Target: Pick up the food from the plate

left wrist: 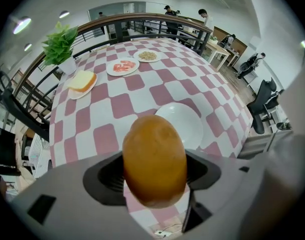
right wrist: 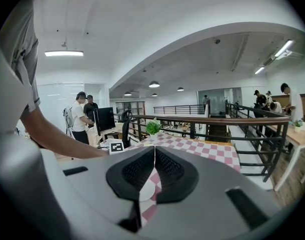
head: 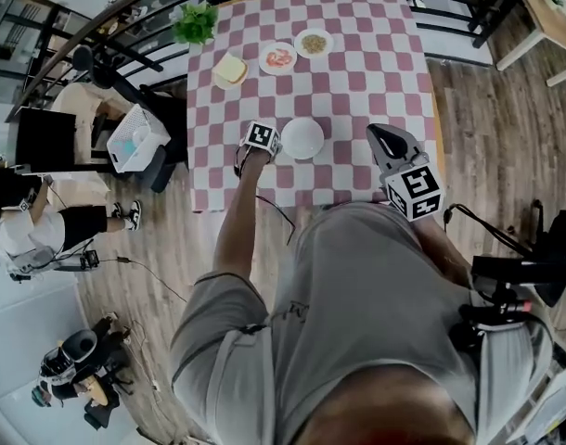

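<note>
Food (left wrist: 154, 159), long axis upright in frame, clamped between left gripper (head: 261, 140) jaws; bare plate (left wrist: 185, 123) just beyond, centre-right. Right gripper (right wrist: 153, 170) jaws together, empty.

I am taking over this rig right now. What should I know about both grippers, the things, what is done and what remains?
Left gripper: shut on the golden-brown oval bun, pointing down.
Right gripper: shut, empty, at the near table edge.
Round white plate: empty, on the pink-and-white checked cloth, beside the left gripper.
Done: the bun is off the plate.
Remaining: keep the grip. No place to put the bun down is shown.
</note>
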The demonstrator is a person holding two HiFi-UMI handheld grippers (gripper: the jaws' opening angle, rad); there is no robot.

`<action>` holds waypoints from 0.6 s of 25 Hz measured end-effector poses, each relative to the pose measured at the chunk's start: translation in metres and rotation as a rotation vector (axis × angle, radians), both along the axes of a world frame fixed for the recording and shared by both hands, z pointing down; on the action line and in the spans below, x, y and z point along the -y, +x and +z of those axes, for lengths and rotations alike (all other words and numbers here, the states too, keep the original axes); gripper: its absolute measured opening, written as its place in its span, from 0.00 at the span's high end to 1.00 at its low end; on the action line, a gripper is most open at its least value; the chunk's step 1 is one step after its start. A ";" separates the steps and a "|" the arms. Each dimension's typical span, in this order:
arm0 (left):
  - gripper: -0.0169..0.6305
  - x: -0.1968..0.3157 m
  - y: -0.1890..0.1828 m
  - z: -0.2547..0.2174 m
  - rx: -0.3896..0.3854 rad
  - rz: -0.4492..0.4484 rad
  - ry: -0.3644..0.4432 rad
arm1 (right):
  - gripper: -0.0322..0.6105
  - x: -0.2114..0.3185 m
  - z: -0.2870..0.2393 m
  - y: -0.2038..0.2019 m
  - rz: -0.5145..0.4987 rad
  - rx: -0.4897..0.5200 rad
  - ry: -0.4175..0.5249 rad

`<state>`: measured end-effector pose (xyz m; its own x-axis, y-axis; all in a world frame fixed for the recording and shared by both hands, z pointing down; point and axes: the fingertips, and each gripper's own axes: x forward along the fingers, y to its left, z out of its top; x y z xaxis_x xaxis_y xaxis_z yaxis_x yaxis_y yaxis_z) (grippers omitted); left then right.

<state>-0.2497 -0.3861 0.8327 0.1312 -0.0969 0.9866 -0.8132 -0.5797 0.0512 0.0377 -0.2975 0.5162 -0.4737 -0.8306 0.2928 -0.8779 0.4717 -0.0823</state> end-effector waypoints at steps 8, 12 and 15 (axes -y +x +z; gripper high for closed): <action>0.47 -0.034 -0.064 0.004 0.032 -0.143 -0.025 | 0.93 0.010 0.002 -0.039 -0.130 0.009 -0.008; 0.47 -0.051 -0.086 0.002 0.035 -0.208 -0.026 | 0.93 0.012 0.004 -0.061 -0.195 0.009 -0.009; 0.47 -0.062 -0.099 0.003 0.033 -0.237 -0.026 | 0.93 0.013 0.003 -0.078 -0.242 0.010 -0.010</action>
